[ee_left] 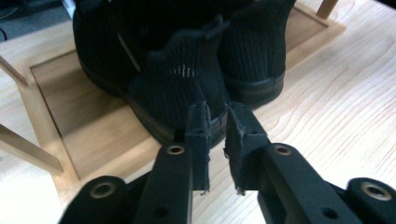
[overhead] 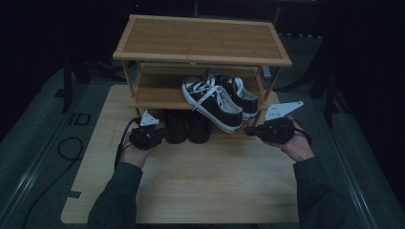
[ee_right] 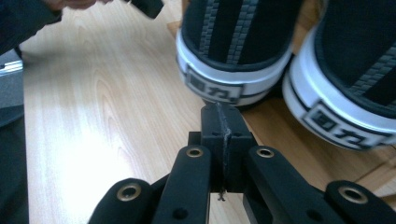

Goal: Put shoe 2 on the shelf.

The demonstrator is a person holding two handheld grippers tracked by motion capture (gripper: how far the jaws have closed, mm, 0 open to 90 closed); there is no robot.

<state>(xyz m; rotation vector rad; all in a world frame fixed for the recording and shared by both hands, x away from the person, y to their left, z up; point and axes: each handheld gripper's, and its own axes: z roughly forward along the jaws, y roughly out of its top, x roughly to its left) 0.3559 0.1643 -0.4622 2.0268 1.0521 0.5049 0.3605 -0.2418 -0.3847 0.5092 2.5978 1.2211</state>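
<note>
On the left, the left tongs (ee_left: 215,116) are seen with a narrow gap between the pads, the heel of a black knit boot (ee_left: 187,88) rising just beyond the tips; nothing is pinched, and the pads do not press on the boot. That boot and its twin (overhead: 197,125) are stood on the lowest shelf of the wooden shoe rack (overhead: 200,36), which sits on the table (overhead: 200,181). A slip is to be feared here: should the soft knit collar be nipped too shallowly, the boot could be dragged over rather than lifted (the ribbed cloth gives easily).

Further right, a pair of black-and-white sneakers (overhead: 217,102) is propped on the middle shelf, heels hanging past its front edge. The right tongs (ee_right: 223,123) are held pressed together, empty, just short of the nearer heel's rubber band. A nudge from those shut tips could push the sneaker crooked, or tip it off the shelf onto the boots below.
</note>
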